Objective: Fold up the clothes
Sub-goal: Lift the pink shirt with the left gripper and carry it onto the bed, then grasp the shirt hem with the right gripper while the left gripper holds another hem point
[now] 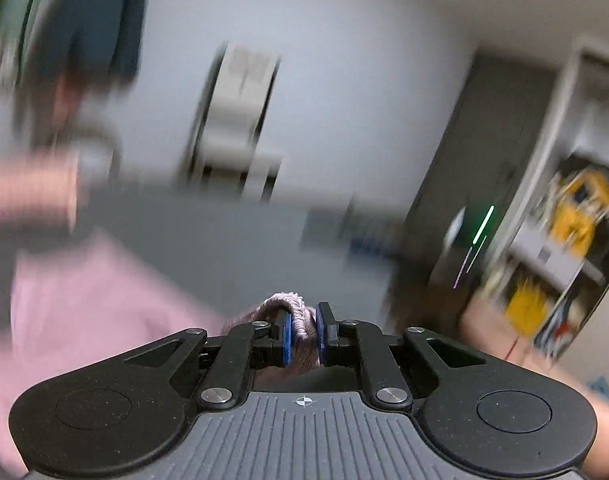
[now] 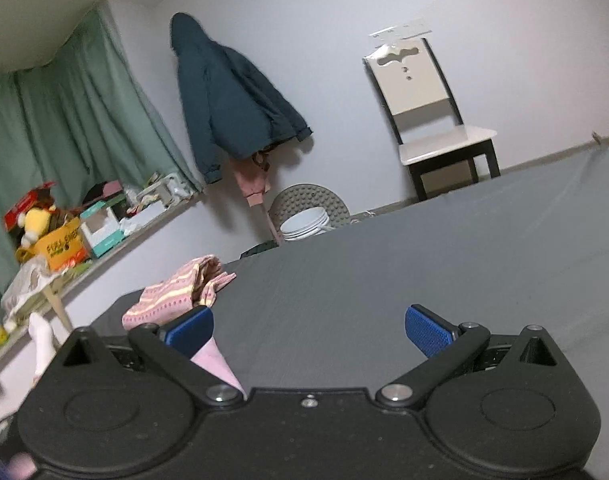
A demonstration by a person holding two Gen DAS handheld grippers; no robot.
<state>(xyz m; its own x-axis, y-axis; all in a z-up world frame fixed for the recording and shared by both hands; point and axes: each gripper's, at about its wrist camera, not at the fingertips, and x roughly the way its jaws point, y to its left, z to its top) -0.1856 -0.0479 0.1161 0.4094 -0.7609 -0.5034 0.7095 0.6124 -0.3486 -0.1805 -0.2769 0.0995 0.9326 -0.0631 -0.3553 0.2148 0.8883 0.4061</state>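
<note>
The left gripper (image 1: 303,330) clamps the ribbed cuff of a pale pink knitted garment (image 1: 84,300) over the dark grey bed sheet (image 2: 384,280); the right gripper (image 2: 309,330) hangs open; next, probably, it takes another edge.

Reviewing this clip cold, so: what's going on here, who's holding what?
A person is folding clothes on a grey surface with two handheld grippers. The left gripper is shut on a ribbed edge of a pink garment; that view is motion-blurred. The right gripper is open and holds nothing, with a pink corner of cloth just under its left finger. A striped garment lies crumpled near the surface's far edge.
</note>
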